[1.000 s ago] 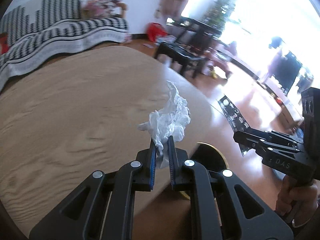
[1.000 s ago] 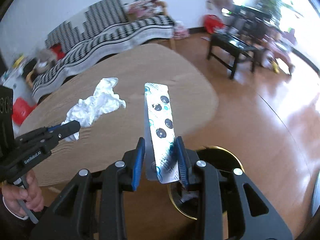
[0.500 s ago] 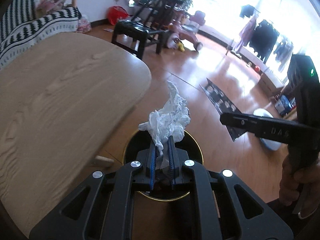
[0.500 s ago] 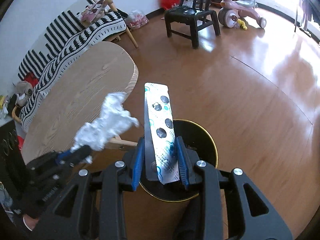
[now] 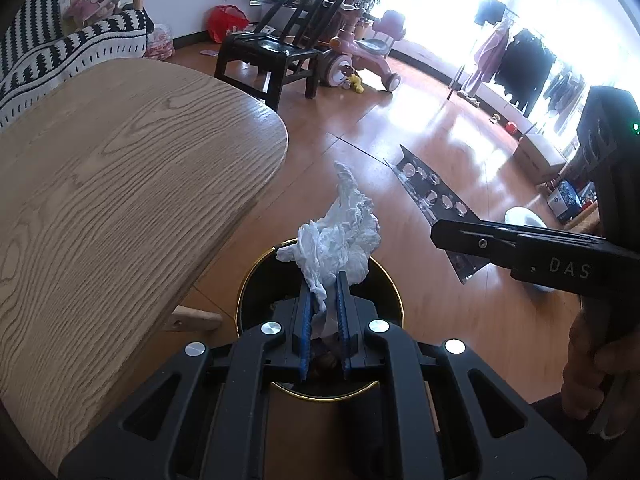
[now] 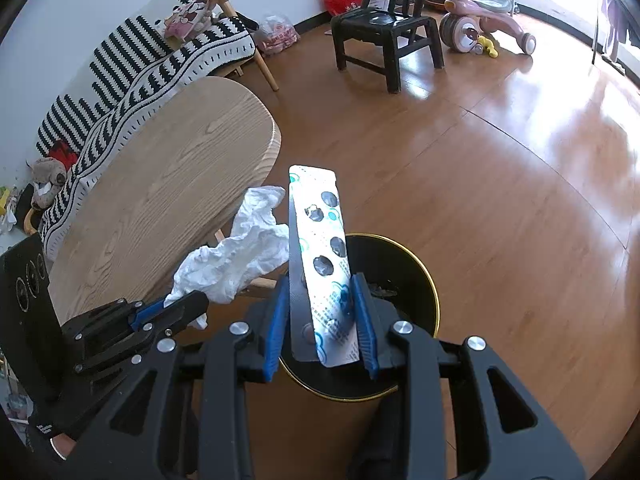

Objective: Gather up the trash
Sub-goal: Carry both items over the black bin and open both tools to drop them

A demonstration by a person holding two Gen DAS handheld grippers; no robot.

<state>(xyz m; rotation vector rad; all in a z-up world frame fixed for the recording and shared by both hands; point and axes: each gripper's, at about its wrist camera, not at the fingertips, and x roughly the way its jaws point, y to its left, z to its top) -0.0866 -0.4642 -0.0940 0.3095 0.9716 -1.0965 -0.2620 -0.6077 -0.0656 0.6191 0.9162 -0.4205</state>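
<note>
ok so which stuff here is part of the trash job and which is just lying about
Job:
crumpled white tissue in left gripper
silver pill blister strip in right gripper
black gold-rimmed bin

Lying about:
black wooden chair
pink ride-on toy
striped sofa throw

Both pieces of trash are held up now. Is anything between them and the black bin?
Nothing visible. The crumpled white tissue in the left tongs and the foil blister pack in the right tongs both hang over the open mouth of the round black gold-rimmed bin. The wooden table stands off to the side.
</note>
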